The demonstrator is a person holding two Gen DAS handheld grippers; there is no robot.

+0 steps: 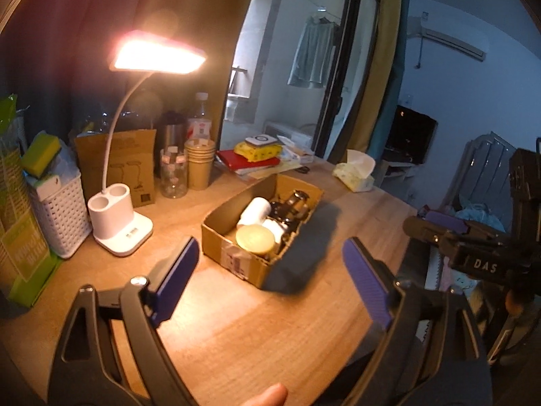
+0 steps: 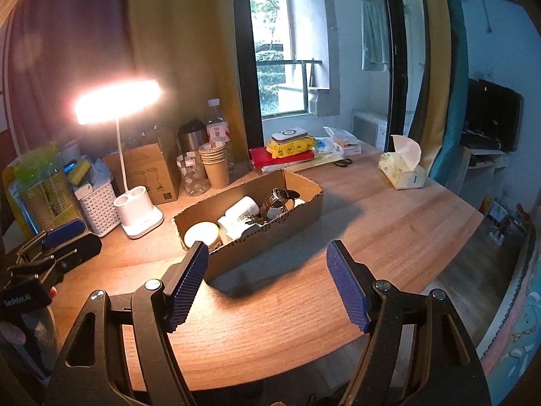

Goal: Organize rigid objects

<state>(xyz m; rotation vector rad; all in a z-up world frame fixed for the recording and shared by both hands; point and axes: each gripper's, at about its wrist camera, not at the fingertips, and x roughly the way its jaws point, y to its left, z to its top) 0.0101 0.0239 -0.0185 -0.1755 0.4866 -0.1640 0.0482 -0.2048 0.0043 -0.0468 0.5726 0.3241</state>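
A shallow cardboard box [image 1: 230, 247] [image 2: 297, 216] sits on the wooden desk. It holds a round yellow-lidded jar [image 1: 255, 239] [image 2: 202, 233], a white bottle [image 1: 255, 210] [image 2: 240, 215], a wristwatch [image 2: 279, 199] and dark small items [image 1: 290, 209]. My left gripper [image 1: 270, 270] is open and empty, just in front of the box. My right gripper [image 2: 267, 277] is open and empty, also in front of the box. The right gripper's body shows in the left wrist view [image 1: 473, 247]; the left gripper shows in the right wrist view [image 2: 57, 247].
A lit white desk lamp [image 1: 120, 226] [image 2: 140, 216] stands left of the box. Behind it are a white basket [image 1: 62, 220], a brown carton [image 1: 125, 169], paper cups [image 2: 214, 164], a glass jar [image 1: 173, 176], bottles and a red book stack [image 2: 280, 159]. A tissue pack [image 2: 402, 169] lies at right. The desk edge [image 2: 456, 237] drops off at right.
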